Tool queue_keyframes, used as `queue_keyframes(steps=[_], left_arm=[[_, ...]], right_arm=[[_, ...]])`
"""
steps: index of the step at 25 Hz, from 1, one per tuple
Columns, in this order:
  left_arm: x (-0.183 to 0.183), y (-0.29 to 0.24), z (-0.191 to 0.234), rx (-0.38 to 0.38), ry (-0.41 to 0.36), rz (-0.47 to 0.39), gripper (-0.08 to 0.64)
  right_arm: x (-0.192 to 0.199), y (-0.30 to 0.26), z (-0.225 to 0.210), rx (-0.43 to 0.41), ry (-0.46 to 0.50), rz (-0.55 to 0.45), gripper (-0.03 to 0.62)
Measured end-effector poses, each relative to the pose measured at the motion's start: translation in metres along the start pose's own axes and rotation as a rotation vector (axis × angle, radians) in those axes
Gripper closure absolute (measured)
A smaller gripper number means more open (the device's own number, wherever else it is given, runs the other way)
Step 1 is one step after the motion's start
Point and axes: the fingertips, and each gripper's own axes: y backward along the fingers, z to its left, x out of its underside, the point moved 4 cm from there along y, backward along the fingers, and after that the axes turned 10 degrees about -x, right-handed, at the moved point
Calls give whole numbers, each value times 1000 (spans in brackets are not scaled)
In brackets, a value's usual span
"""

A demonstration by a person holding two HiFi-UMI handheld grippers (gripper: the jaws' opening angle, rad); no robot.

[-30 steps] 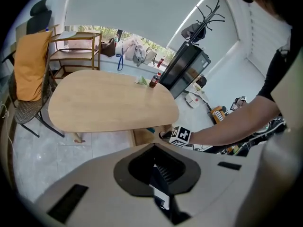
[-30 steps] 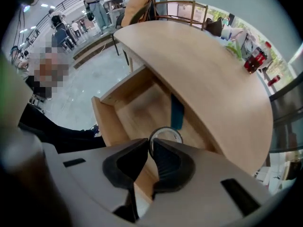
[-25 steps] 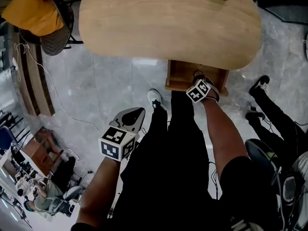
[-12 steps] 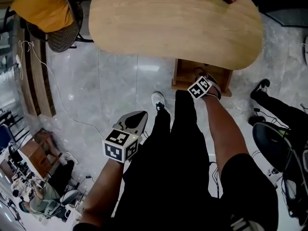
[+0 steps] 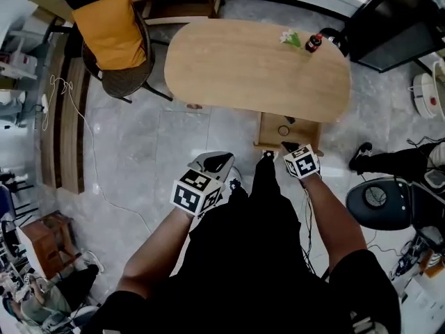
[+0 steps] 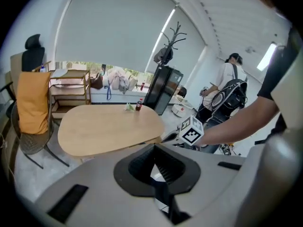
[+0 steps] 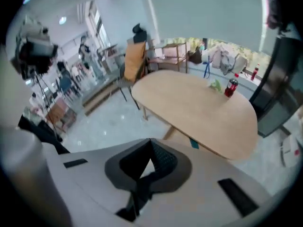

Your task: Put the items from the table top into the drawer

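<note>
Left tongs closed, empty. Right tongs just closed on nothing, near open wooden drawer under oval wooden table. Green-white leafy item and small dark red-labelled bottle sit far right on table. Looks like between trips; next: reach across, open, grab one.

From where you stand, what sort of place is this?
Probably an office or lab workroom: an oval table, a chair with an orange cover, and a coat stand beside a big window blind.
</note>
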Motion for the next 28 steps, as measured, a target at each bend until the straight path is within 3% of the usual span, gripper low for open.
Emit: queue_keyframes(steps=[3, 6, 10, 14, 18, 23, 28], left_arm=[[-12, 16, -21, 54, -70, -51, 560], [-15, 28, -43, 106, -126, -83, 560], [-14, 48, -67, 132, -142, -126, 560], [-16, 64, -93, 122, -166, -167, 560], [-8, 72, -129, 91, -212, -185, 560], [-7, 80, -179, 41, -97, -266, 560], [-3, 81, -251, 106, 66, -323, 560]], right_arm=[[-45, 82, 56, -46, -74, -265, 589], [-62, 153, 106, -29, -48, -406, 589], [-57, 206, 145, 39, -43, -476, 589], [-46, 234, 155, 100, -1, -532, 589], [-24, 255, 160, 70, 43, -506, 589], [12, 300, 171, -29, 76, -574, 589], [67, 339, 172, -74, 110, -603, 589]])
